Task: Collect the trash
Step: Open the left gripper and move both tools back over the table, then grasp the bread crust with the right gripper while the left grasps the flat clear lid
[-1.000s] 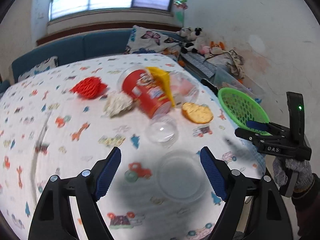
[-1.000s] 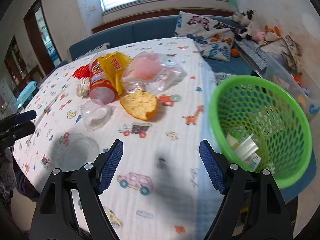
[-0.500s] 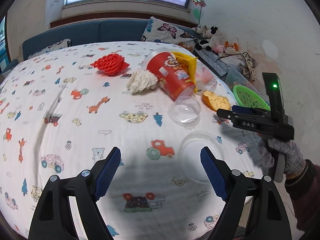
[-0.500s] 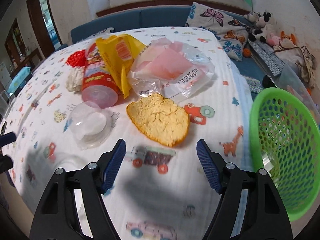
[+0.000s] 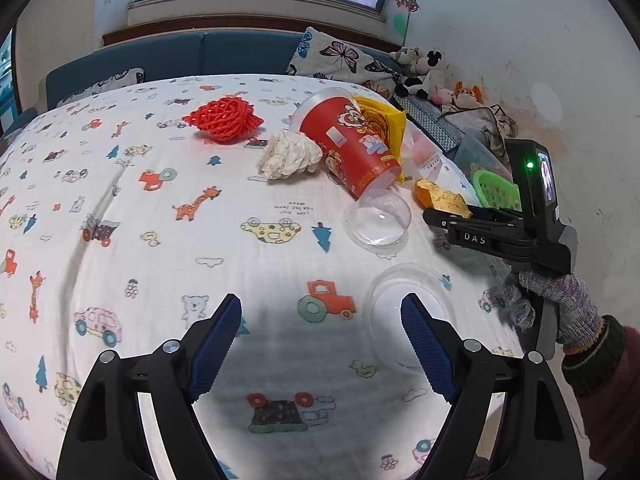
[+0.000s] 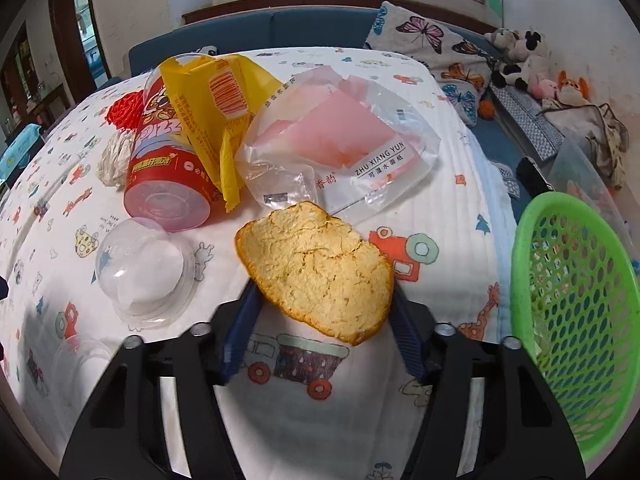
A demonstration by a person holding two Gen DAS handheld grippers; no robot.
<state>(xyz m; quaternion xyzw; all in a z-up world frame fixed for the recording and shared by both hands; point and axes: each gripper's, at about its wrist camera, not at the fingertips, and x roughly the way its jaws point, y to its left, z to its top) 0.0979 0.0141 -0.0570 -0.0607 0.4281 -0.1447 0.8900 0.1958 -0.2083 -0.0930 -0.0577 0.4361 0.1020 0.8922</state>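
- A desk [image 6: 460, 216] under a cartoon-print cloth stands before a blue sofa and window.
- The right hand-held gripper [image 6: 320, 332] is closing, its jaws on either side of a piece of dry peel [image 6: 316, 268]; contact is unclear.
- The peel looks light, stiff and brittle; gripping across its near edge seems best.
- A green basket [image 6: 524, 248] waits just to its right.
- The left hand-held gripper [image 5: 320, 344] hangs wide and empty beside a clear lid [image 5: 384, 300].
- Beyond lie a red cup [image 6: 160, 184] and plastic bag [image 6: 360, 152].
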